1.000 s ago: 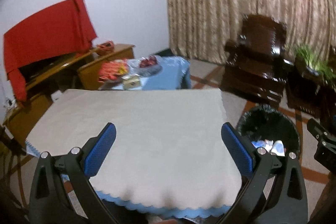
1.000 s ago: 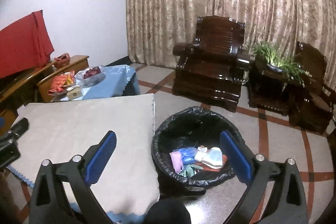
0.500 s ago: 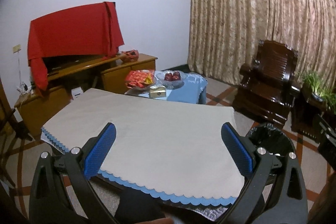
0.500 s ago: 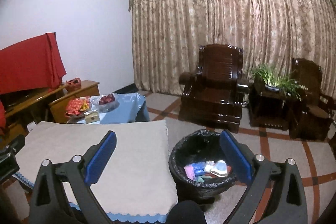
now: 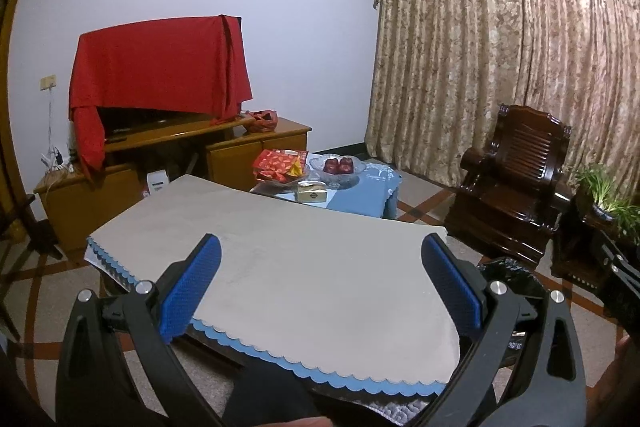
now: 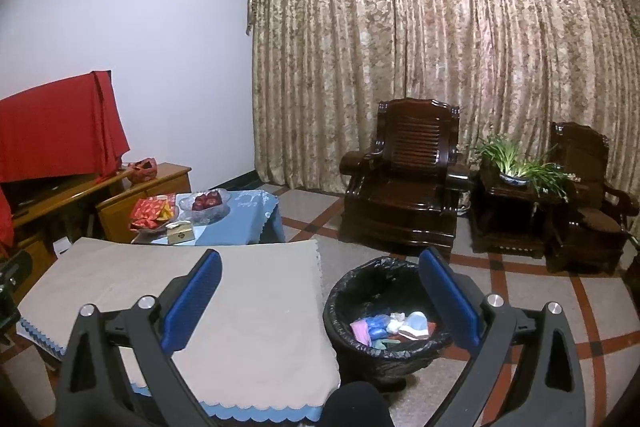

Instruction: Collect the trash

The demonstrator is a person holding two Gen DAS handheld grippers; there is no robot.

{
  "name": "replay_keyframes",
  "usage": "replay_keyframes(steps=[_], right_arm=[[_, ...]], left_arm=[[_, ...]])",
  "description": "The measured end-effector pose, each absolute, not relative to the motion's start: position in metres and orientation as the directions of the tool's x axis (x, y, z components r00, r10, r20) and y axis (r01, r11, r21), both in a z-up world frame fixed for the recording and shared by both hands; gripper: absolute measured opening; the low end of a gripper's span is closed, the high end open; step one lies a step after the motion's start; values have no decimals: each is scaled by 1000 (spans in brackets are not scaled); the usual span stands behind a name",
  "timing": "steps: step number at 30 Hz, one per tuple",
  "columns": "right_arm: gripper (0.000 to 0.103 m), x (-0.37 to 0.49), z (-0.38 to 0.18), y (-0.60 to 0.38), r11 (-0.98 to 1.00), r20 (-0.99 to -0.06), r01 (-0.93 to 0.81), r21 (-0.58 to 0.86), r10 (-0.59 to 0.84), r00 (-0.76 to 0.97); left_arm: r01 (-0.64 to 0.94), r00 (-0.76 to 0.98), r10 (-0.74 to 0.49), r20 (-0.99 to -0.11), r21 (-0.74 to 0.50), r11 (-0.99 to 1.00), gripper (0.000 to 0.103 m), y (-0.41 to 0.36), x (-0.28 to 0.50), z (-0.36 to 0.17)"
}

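Observation:
A round bin with a black liner [image 6: 386,319] stands on the floor right of the low table; several crumpled pieces of trash [image 6: 394,325], blue, pink and white, lie inside it. Only its rim [image 5: 506,269] shows in the left wrist view. My left gripper [image 5: 320,287] is open and empty, held above the near edge of the beige tablecloth [image 5: 288,263]. My right gripper [image 6: 320,301] is open and empty, held above the table's right edge and the bin. No trash shows on the cloth [image 6: 224,291].
A blue-clothed coffee table [image 6: 236,217] behind holds a fruit bowl, red packets and a small box. A wooden TV cabinet [image 5: 160,163] with red cloth stands at left. Dark wooden armchairs [image 6: 404,183] and a plant stand [image 6: 516,203] line the curtain.
Both grippers have risen and pulled back, tilting up: more wall and curtain shows, the table and bin look smaller and lower. Both stayed open and empty.

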State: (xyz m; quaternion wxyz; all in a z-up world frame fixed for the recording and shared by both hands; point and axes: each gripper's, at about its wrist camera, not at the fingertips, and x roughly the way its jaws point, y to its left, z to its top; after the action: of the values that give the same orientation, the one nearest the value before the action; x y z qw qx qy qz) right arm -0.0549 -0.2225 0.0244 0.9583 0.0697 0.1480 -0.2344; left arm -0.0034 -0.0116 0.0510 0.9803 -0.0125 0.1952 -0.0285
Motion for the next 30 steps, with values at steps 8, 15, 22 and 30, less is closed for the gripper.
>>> replay_keyframes(steps=[8,15,22,30], right_arm=[[97,-53,20,-224,886,-329,460,63,-417,847],[97,-54,18,-228,882,-333,466,70,-419,845],[97,-57,17,-231,879,-333,471,77,-423,843],[97,-58,17,-232,878,-335,472,79,-423,842]], left_arm=[[44,928,-53,-368,-34,998,97,-10,-5,53],[49,929,-56,-366,-26,998,97,-12,-7,53],[48,929,-54,-367,-26,999,97,-13,-8,53],[47,928,-52,-368,-24,999,97,-15,-9,52]])
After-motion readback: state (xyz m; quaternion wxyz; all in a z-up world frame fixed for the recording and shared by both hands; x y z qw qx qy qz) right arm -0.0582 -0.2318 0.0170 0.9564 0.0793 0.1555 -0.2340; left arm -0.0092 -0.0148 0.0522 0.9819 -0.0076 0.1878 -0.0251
